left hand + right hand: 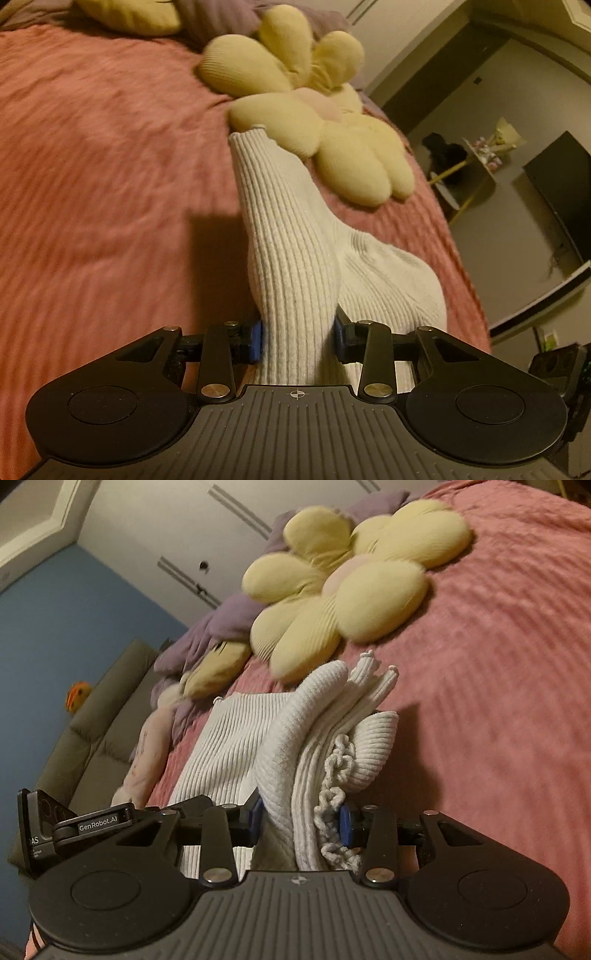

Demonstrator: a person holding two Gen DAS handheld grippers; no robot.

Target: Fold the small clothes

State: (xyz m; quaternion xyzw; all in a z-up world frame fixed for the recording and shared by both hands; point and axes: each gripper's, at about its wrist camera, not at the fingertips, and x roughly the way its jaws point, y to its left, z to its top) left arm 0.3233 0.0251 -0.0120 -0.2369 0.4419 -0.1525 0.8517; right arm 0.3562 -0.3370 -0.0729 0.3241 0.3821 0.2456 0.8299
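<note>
A white ribbed knit garment (291, 236) rises off the pink bedspread (92, 166) in the left wrist view. My left gripper (299, 341) is shut on a bunched fold of it, blue pads (256, 341) pressing both sides. In the right wrist view the same garment (317, 738) is gathered in thick folds with a braided white cord (334, 775) hanging from it. My right gripper (301, 819) is shut on that bundle. The two grippers stand side by side, and the left one's body (74, 823) shows at the left edge. Part of the garment still drapes toward the bed.
A yellow flower-shaped pillow (295, 96) (343, 583) lies on the bed just beyond the garment. A purple blanket (221, 624) and more soft toys sit by the bed's far edge. A grey sofa (110, 709) stands beside the bed, a dark TV (561, 192) across the room.
</note>
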